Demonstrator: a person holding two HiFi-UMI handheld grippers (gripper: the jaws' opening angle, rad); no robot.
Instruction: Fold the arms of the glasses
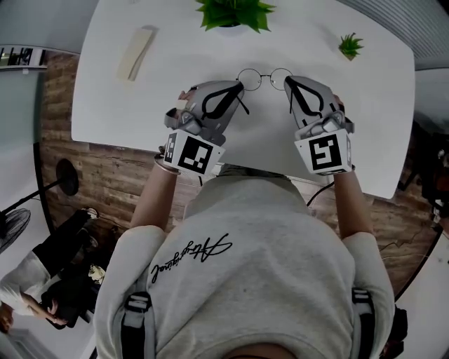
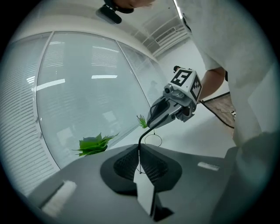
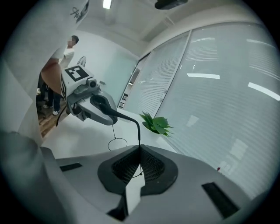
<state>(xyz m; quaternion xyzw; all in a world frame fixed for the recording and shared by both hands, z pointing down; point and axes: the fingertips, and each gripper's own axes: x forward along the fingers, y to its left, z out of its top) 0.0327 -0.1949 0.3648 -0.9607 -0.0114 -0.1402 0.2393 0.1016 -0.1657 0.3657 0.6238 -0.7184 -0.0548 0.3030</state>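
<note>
Thin wire glasses (image 1: pixel 250 79) with round lenses lie on the white table (image 1: pixel 351 133), with both grippers at their arms. My left gripper (image 1: pixel 238 86) is shut on the left arm, my right gripper (image 1: pixel 287 81) on the right arm. In the left gripper view the dark arm (image 2: pixel 140 141) rises out of the shut left gripper (image 2: pixel 140 153). One lens ring (image 2: pixel 153 140) and the right gripper (image 2: pixel 151 124) lie beyond it. In the right gripper view the other arm (image 3: pixel 139 131) comes out of the shut right gripper (image 3: pixel 140 151) towards the left gripper (image 3: pixel 114 114).
A large green plant (image 1: pixel 235 12) stands at the table's far edge and a small one (image 1: pixel 349 46) at the far right. A beige oblong thing (image 1: pixel 137 52) lies at the far left. Glass walls with blinds ring the table. A person (image 1: pixel 28 294) stands on the wooden floor at lower left.
</note>
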